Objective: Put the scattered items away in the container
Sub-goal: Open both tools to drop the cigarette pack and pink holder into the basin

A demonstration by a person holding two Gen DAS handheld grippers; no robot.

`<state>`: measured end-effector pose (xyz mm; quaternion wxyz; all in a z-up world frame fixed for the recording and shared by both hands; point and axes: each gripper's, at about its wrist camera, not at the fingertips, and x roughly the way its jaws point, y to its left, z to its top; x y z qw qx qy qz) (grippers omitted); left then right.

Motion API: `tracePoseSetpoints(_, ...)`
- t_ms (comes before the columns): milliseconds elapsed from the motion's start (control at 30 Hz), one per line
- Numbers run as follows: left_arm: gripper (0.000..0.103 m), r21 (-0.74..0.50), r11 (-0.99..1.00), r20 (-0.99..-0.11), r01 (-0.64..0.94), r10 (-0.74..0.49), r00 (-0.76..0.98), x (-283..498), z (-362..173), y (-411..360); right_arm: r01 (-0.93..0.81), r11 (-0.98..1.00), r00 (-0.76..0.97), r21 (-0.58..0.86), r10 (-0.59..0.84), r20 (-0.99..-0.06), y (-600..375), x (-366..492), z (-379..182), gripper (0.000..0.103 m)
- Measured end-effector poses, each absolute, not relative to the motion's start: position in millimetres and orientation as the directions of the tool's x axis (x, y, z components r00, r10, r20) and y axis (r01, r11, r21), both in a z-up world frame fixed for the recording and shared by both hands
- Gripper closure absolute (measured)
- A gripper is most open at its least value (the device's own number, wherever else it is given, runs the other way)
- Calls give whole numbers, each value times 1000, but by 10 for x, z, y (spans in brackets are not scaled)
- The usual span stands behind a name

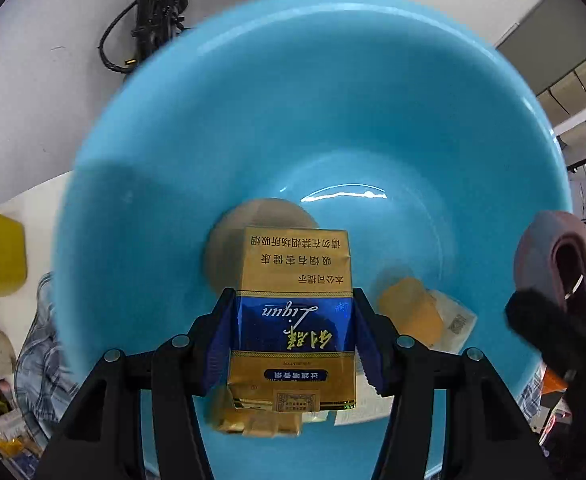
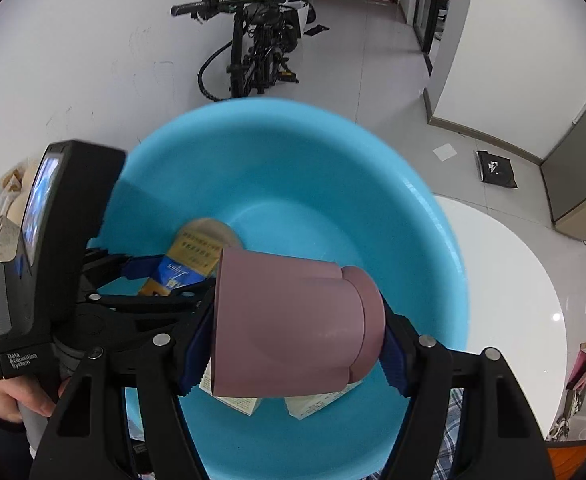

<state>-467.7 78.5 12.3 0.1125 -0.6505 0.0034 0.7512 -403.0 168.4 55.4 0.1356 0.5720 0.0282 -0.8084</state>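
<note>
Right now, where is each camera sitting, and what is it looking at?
Left wrist: sits on the left hand-held gripper, looking down into the blue basin; its fingers grip a cigarette pack.
Right wrist: sits on the right hand-held gripper, looking over the basin; it grips a mauve cup.
Shared: basin, pack, cup.

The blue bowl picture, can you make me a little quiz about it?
1. True or false: the left gripper holds a gold and blue cigarette pack.
2. What does the right gripper hold? A) mauve cup B) spoon C) sock
3. Fill in: both items hang over the blue ____.

Key: 1 true; 2 A; 3 basin
</note>
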Motion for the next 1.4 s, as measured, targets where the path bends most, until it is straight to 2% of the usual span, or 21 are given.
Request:
tracePoseSetpoints(300, 44, -194, -955, -963, -225, 229, -142, -4616, 78, 916, 230, -965, -286, 125, -190, -939, 1789, -4053, 403, 35)
tracePoseSetpoints(367, 40, -185, -938, -950, -292, 247, -192, -4539, 182, 976, 223, -966, -291, 128, -191, -937, 1802, -4074, 416, 35)
tracePoseSetpoints(433, 26, -129, -939, -944, -317, 215, -251, -4463, 281, 1017, 213, -968, -296, 133, -194, -935, 1834, -4088, 433, 35)
tracePoseSetpoints(500, 20, -112, -944, -941, -309, 201, -273, -4429, 320, 1025, 204, -969, -299, 140, -198, -934, 1875, -4090, 464, 35)
tracePoseSetpoints(800, 19, -122, -953, -944, -278, 197, -263, -4253, 388, 982, 194, -967, -314, 163, -218, -924, 2060, -4086, 576, 35)
tracePoseSetpoints(933, 19, -142, -951, -938, -275, 219, -270, -4151, 589, 830, 197, -961, -300, 195, -249, -921, 2058, -4085, 535, 35)
tracePoseSetpoints(1100, 19, -110, -966, -935, -235, 181, -305, -4113, 871, 482, 217, -958, -271, 185, -241, -932, 1890, -4077, 351, 34)
tracePoseSetpoints(1400, 19, -134, -972, -942, -192, 185, -281, -4161, 724, 287, 219, -966, -255, 134, -189, -948, 1679, -4103, 46, 35)
